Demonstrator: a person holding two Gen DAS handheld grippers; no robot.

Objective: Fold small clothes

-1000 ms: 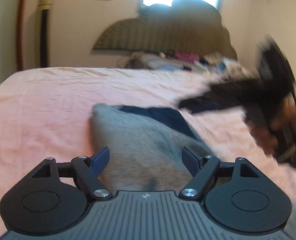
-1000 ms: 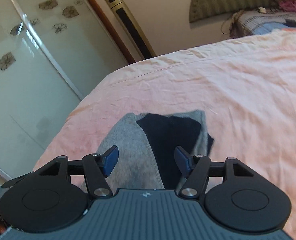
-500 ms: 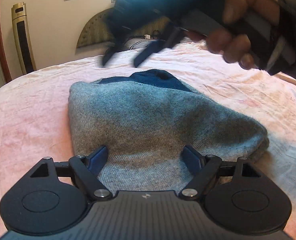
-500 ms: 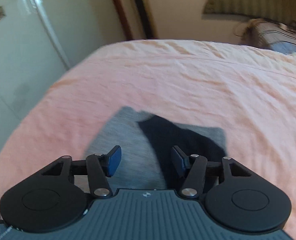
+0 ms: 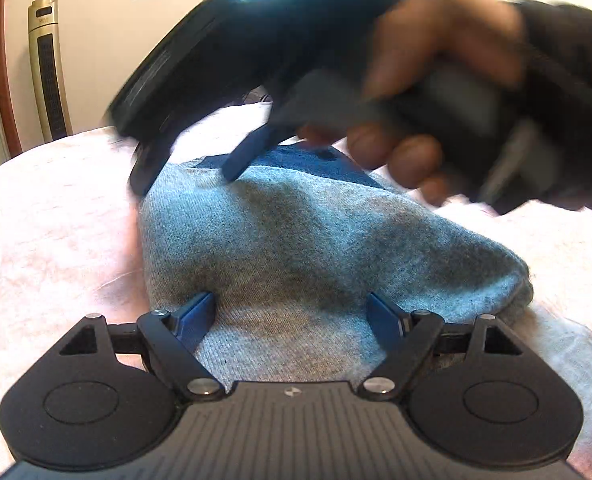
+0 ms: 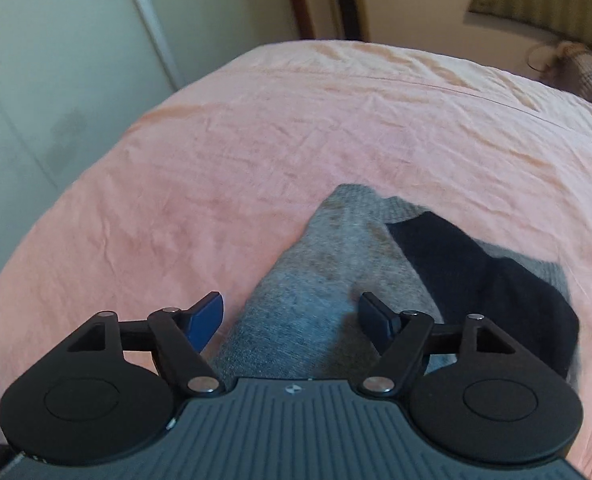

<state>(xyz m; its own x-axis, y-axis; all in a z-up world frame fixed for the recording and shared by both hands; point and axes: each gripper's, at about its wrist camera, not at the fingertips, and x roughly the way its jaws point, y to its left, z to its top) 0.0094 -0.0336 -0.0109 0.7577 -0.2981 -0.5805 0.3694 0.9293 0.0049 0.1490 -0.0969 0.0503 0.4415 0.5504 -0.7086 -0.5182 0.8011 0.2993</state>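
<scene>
My right tongs [image 6: 290, 316] have swung in over the sock's [image 5: 296, 248] far end, jaws opening, left tongs [image 5: 290, 318] open wide at the near end — fold's next, I reckon.

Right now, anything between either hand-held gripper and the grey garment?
Nothing visible. The left hand-held gripper is open over the grey garment; the right hand-held gripper, jaws opening, sits over its far end on the pink sheet.

No legible text, numbers or brand names in either view. Only mark: small white emblem on ribbed grey housing of left claw [image 5: 291, 309], same emblem on right claw [image 6: 290, 314] housing; too small to read. Panel on tower appliance [image 5: 49, 68] illegible.
</scene>
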